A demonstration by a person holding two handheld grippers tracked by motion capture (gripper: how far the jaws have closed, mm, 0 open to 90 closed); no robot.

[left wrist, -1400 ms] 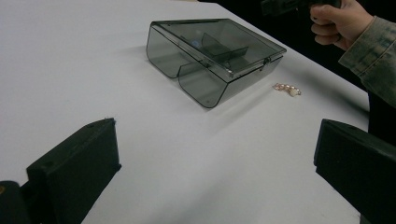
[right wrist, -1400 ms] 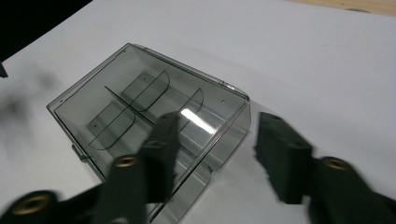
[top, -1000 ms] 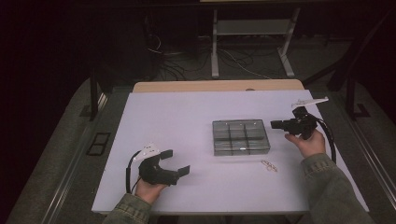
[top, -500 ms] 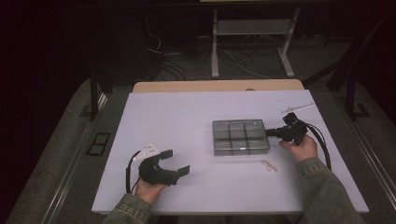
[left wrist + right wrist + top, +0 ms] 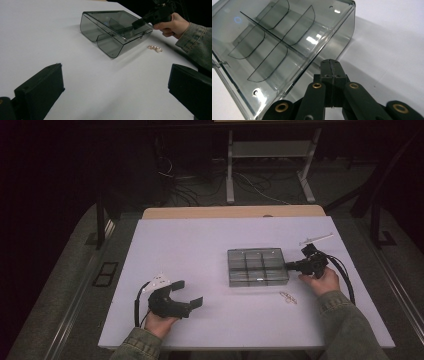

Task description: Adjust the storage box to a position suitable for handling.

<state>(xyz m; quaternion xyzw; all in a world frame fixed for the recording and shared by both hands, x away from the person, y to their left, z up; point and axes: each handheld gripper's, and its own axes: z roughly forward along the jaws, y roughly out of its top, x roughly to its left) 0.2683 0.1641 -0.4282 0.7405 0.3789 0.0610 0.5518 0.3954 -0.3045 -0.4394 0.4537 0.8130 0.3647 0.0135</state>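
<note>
**Right claw pressed to the edge of the smoky box**

Right now the right claw (image 5: 290, 266) has its two jaws pressed flat together, with nothing caught between them that can be made out. In the right gripper view the joined tips sit against the edge of the clear grey box (image 5: 284, 42), right at the line where its lid meets the body; whether they actually bear on it or merely touch cannot be told. The box (image 5: 257, 266) lies flat on the white tabletop (image 5: 200, 250), a little right of the middle, lid down, and its thin dividers show through the plastic as a grid of small compartments. The person's right hand (image 5: 320, 279) holds the tool from the box's right side.

Just in front of the box, nearer the person, a small pale-gold chain (image 5: 287, 297) lies loose on the tabletop, apart from both box and claw. The left gripper view shows it too (image 5: 155, 48), beside the box's near corner.

Well apart, at the near left of the tabletop, the left claw (image 5: 189, 295) rests with its jaws spread wide, gripping nothing, the left hand (image 5: 159, 321) beneath it.
</note>
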